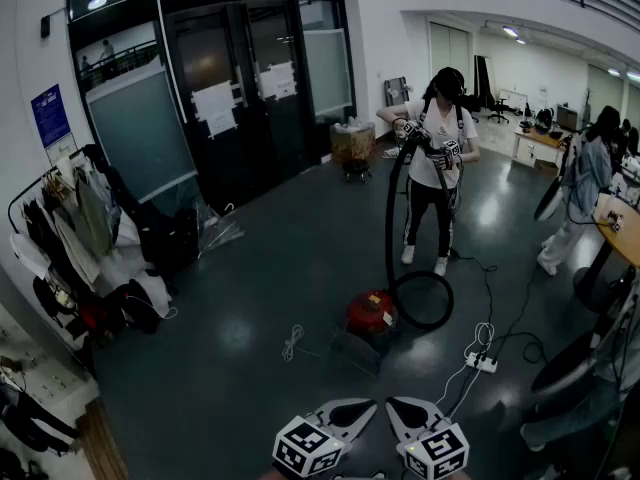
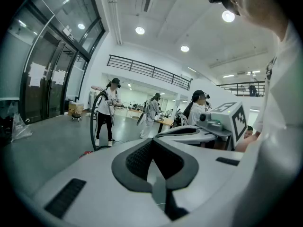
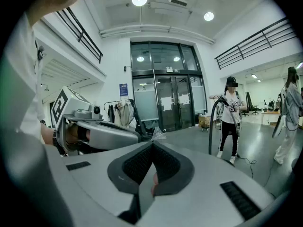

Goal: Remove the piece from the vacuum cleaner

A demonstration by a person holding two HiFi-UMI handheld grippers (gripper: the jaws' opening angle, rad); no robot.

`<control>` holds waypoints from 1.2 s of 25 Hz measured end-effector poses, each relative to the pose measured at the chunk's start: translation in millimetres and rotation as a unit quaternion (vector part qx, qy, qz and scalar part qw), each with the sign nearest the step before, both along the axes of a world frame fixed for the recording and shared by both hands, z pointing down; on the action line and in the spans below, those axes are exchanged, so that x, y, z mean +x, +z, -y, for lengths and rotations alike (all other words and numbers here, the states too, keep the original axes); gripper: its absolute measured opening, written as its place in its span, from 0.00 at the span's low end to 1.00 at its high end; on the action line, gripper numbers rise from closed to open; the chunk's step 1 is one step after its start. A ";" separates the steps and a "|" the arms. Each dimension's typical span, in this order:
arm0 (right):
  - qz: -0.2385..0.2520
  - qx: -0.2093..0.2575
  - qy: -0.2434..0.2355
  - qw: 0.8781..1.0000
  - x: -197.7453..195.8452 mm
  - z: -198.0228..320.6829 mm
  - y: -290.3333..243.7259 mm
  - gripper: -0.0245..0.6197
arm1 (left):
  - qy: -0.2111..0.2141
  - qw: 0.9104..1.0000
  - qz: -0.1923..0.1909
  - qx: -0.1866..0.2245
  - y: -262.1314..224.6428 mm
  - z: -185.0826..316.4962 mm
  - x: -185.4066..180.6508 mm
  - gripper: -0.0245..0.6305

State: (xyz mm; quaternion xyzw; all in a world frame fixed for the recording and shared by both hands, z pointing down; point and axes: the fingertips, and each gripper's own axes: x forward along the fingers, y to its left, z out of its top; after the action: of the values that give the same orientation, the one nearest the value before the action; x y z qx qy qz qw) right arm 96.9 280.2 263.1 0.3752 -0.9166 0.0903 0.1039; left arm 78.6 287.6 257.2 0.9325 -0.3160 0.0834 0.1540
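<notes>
While the head view looks down over both grippers at once, each gripper view shows only its own jaws and the other gripper beside it. The left gripper (image 2: 152, 141) is clenched on nothing, its dark ribbed pads meeting at a point. The right gripper (image 3: 152, 143) is likewise clenched and empty, with the same grey, smooth shell around textured black pads. Each carries a white cube (image 1: 305, 448) printed with black squares.

Only the head view gives the vacuum (image 1: 372, 313) clearly: a round red body on the glossy dark floor (image 1: 250, 298), ahead of both grippers and well apart from them. Its black hose (image 1: 392, 218) curls in a loop beside the body and rises to another person (image 1: 435, 158), who holds its upper end in both hands. That view alone also shows a white power strip (image 1: 482, 363) right of the vacuum and a coiled white cord (image 1: 292, 343) left of it.

Seen from the left gripper, the hose (image 2: 92, 122) stands far ahead to the left, with only a sliver of red at its foot, and a barred railing (image 2: 147, 70) runs above. Seen from the right gripper, the hose (image 3: 211, 126) is far ahead to the right, with glass doors (image 3: 168, 103) straight ahead and a clothes rack (image 3: 118, 112) just left of them.
</notes>
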 end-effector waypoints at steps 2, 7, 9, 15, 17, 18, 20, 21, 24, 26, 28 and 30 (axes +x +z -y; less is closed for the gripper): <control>0.000 0.000 0.000 1.000 2.5 -0.2 -1.1 0.06 | 0.001 1.000 0.001 0.000 -1.0 -0.6 2.8 0.05; 0.003 -0.001 0.003 1.000 2.5 -0.2 -6.7 0.06 | 0.001 1.000 0.003 -0.003 -2.4 -2.4 3.4 0.05; 0.008 -0.003 0.010 1.000 1.4 0.6 -12.8 0.06 | 0.000 1.000 0.005 -0.005 -1.9 -3.0 2.7 0.05; 0.040 -0.020 -0.003 0.999 8.7 -6.2 0.6 0.06 | -0.001 1.000 0.013 -0.009 11.4 -5.9 8.6 0.05; 0.043 -0.018 -0.004 0.999 14.3 -7.5 5.9 0.06 | -0.001 1.000 0.017 -0.006 17.8 -6.7 11.3 0.05; 0.043 -0.017 -0.005 0.999 17.0 -7.7 8.0 0.06 | -0.001 1.000 0.018 -0.005 20.1 -6.3 12.7 0.05; 0.043 -0.017 -0.009 0.999 22.0 -6.6 10.8 0.06 | -0.005 1.000 0.020 -0.006 23.7 -3.3 14.6 0.05; 0.044 -0.018 -0.010 0.999 24.8 -6.3 12.7 0.06 | -0.009 1.000 0.020 -0.007 26.2 -1.8 15.6 0.05; 0.047 -0.019 -0.013 0.999 33.1 -6.1 23.8 0.06 | -0.024 0.999 0.021 -0.007 36.1 2.5 17.4 0.05; 0.048 -0.015 -0.011 0.999 36.4 1.3 27.1 0.06 | -0.032 0.999 0.023 -0.002 38.0 11.2 14.7 0.05; 0.050 -0.017 -0.010 0.999 37.8 10.2 27.0 0.06 | -0.040 0.999 0.027 -0.002 37.5 20.7 9.8 0.05; 0.048 -0.026 -0.013 0.998 35.1 16.5 27.8 0.06 | -0.047 0.998 0.031 -0.009 37.8 27.6 1.6 0.05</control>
State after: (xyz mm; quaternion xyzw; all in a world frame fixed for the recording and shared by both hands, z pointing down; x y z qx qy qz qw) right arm 132.0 263.7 290.9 0.3561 -0.9226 0.1304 0.0703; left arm 80.2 259.9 295.0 0.9122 -0.3634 0.1075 0.1559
